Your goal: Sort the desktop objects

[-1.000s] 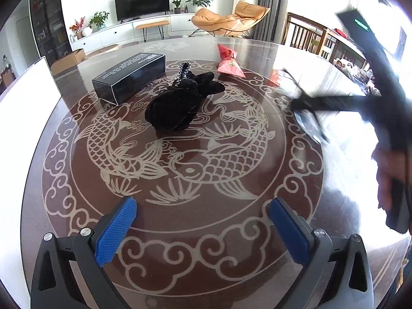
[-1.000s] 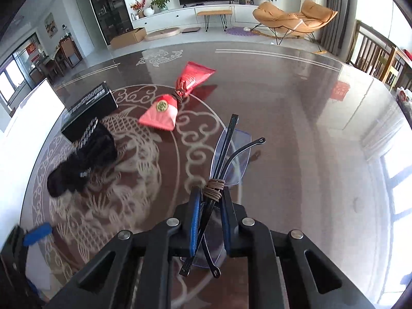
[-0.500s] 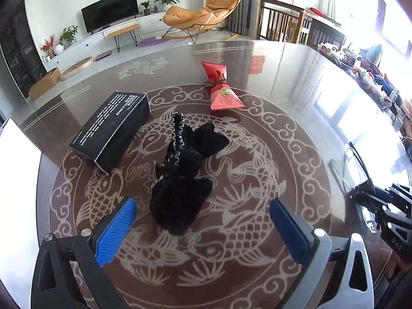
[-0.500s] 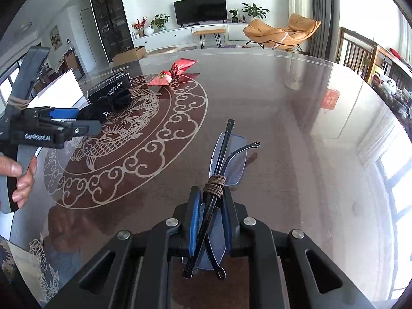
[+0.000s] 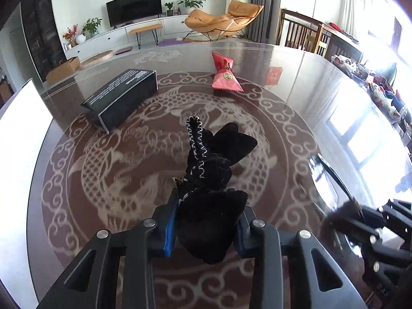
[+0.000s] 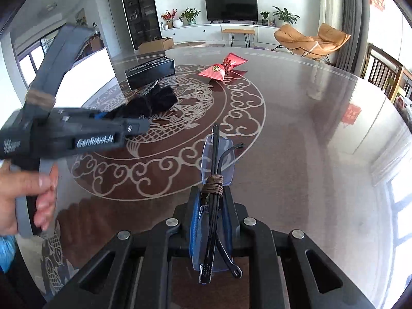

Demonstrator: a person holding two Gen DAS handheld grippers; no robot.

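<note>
**Observer:** What does each tool hold at this moment?

**Operator:** My left tool (image 5: 206, 228) is clamped on the near end of the black fuzzy fabric piece with white stitching (image 5: 213, 177). Its long axis runs straight away from the tool, and the far end points toward the red satin pouch with a gold seal (image 5: 226, 77). My right tool (image 6: 209, 221) is closed on the folded black-framed eyeglasses with clear lenses (image 6: 215, 170), held above the dark round counter with the pale fish pattern (image 5: 296, 82).

**Observer:** Which hand is nearer to the remaining things?

**Operator:** The left one, I judge. The long black cardboard box with white print (image 5: 121, 97) lies ahead and to its left, well apart from the fabric.

**Observer:** What differs from half a second ago?

**Operator:** Then the left tool stood wide apart with the fabric lying between the fingers on the counter. Now it grips the fabric. The right tool keeps the eyeglasses as before.
</note>
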